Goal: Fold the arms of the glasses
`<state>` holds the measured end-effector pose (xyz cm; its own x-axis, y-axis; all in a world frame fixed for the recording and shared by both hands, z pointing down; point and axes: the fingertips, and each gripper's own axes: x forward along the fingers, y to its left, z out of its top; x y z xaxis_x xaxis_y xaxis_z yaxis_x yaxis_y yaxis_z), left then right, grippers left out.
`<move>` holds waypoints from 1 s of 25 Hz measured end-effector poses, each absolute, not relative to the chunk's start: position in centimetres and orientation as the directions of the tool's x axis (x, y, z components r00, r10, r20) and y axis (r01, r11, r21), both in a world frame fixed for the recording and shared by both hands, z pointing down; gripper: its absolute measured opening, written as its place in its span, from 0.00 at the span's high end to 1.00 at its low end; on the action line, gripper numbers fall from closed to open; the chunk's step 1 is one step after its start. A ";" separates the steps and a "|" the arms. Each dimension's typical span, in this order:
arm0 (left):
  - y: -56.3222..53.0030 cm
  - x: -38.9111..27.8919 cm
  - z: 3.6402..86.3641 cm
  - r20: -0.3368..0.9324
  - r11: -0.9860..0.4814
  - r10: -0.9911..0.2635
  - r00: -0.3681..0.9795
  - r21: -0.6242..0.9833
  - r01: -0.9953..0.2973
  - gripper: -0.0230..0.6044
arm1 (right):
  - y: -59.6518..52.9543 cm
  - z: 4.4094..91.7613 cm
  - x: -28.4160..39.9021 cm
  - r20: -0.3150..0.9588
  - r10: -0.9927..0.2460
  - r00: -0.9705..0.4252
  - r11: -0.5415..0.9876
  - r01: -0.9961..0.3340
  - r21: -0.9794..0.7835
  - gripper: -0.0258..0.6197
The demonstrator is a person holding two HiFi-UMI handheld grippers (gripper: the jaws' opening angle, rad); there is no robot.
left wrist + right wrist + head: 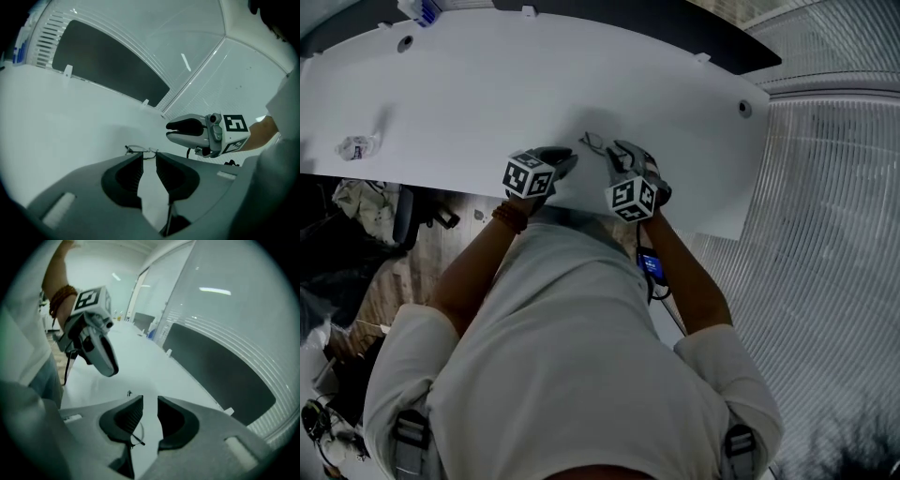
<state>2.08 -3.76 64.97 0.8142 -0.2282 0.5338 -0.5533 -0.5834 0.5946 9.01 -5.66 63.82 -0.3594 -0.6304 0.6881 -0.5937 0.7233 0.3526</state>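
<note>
**A:** Head view first. Where are the glasses?

**B:** The glasses (593, 142) lie on the white table (487, 84), close to its near edge. They sit between the left tongs (567, 159) and the right tongs (619, 150). Both sets of tips are just beside the frame, but from up here I cannot tell whether either touches it.

**A:** And the left gripper view?

**B:** The left tongs (145, 157) stand spread, with bare table between the pads. The glasses (139, 150) sit just past the tips and are a thin wire frame. The right tongs (169, 129) hover off to the right.

**A:** Right gripper view?

**B:** The right tongs (150, 401) are spread too and pinch nothing. A loop of the glasses' wire (135, 433) shows low beside the root of the left pad, not pressed between the pads. I cannot make out whether the arms are folded or open.

**A:** How will they handle?

**B:** I'd judge them very light, thin and springy, and likely to skate on that smooth table. The lenses could scratch or pop under a hard squeeze. I'd steady the front gently at the bridge or a rim with one pair of tongs. The other pair should swing each arm from close to its hinge, since pushing at the far end would probably just bend the wire.
</note>
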 end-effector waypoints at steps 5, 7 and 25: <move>-5.8 2.7 59.5 0.446 -0.615 -0.291 0.846 0.590 -0.523 0.82 | -7.3 56.4 10.4 0.589 -0.702 -0.400 0.585 -0.795 0.158 0.81; -6.6 3.1 56.6 0.403 -0.642 -0.310 0.861 0.579 -0.503 0.83 | -7.6 53.4 10.7 0.545 -0.728 -0.416 0.543 -0.835 0.088 0.81; -5.9 6.7 35.3 0.065 -0.827 -0.390 0.919 0.414 -0.380 0.91 | -4.8 34.7 7.7 0.184 -0.786 -0.590 0.546 -0.803 -0.241 0.94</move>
